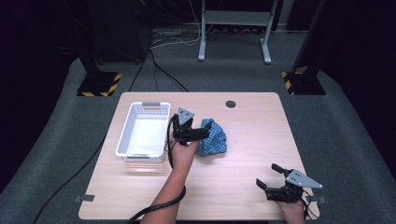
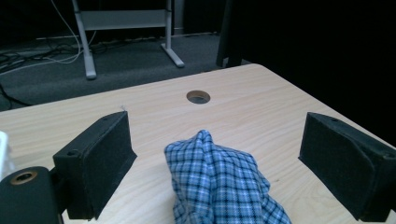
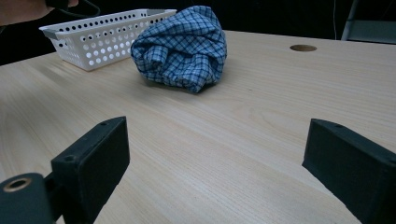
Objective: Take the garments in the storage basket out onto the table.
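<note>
Cloth (image 2: 219, 182) showing blue-and-white check, sitting between the left tool (image 2: 219, 163) jaws. Basket (image 1: 143, 129) reading white, perforated. Worktop (image 1: 252, 140) showing pale wood grain. Tool jaws black.

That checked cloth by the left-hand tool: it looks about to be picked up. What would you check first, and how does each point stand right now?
1. Left gripper open: ok, its fingers stand wide apart.
2. Blue checked cloth between those fingers: ok, the bundle sits in the gap.
3. Fingers touching the cloth: not ok, a gap shows on both sides.
4. White basket ready to receive it, if that is the aim: ok, it looks empty and sits beside the left gripper.
5. Right gripper out of the way: ok, open, near the table's near right corner.
6. Anything hidden under the cloth: cannot tell.
</note>
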Motion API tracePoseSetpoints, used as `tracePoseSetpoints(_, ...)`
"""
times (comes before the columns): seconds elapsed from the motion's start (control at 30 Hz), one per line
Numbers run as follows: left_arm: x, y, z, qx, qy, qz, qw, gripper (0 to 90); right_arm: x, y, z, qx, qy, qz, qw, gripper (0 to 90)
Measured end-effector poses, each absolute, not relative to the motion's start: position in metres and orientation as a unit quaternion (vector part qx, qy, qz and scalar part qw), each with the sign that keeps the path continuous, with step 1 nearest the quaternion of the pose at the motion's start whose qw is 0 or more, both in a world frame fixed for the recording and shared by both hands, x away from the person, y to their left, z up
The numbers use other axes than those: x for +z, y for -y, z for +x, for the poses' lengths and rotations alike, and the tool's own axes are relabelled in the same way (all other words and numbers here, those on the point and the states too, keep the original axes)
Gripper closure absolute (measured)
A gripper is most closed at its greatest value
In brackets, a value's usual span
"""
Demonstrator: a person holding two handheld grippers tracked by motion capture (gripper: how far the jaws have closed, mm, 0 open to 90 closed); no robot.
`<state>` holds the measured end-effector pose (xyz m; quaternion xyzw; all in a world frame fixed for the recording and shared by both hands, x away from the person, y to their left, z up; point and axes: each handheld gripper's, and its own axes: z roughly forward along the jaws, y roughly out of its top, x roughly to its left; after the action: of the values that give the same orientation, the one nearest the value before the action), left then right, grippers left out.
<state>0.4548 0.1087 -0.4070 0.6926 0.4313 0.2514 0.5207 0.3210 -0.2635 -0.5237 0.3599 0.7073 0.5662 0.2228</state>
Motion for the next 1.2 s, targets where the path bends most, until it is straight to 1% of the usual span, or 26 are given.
tracePoseSetpoints(0.17, -0.400, -0.120, 0.451, 0.259, -0.433, 0.686, 0.524, 8.9, -0.524, 0.264, 0.322, 0.566, -0.707, 0.362, 0.221, 6.0)
tracePoseSetpoints(0.3, -0.393, -0.139, 0.447, 0.272, -0.438, 0.676, 0.526, 8.9, -0.524, 0.263, 0.322, 0.565, -0.707, 0.363, 0.221, 6.0)
tracePoseSetpoints(0.47, -0.392, -0.153, 0.446, 0.279, -0.447, 0.671, 0.521, 9.0, -0.524, 0.263, 0.322, 0.564, -0.707, 0.364, 0.222, 6.0)
tracePoseSetpoints(0.93, -0.391, -0.211, 0.436, 0.302, -0.484, 0.643, 0.511, 9.1, -0.523, 0.262, 0.321, 0.561, -0.710, 0.362, 0.226, 6.0)
tracePoseSetpoints(1.2, -0.387, -0.235, 0.429, 0.317, -0.490, 0.632, 0.510, 9.2, -0.523, 0.262, 0.322, 0.558, -0.711, 0.364, 0.224, 6.0)
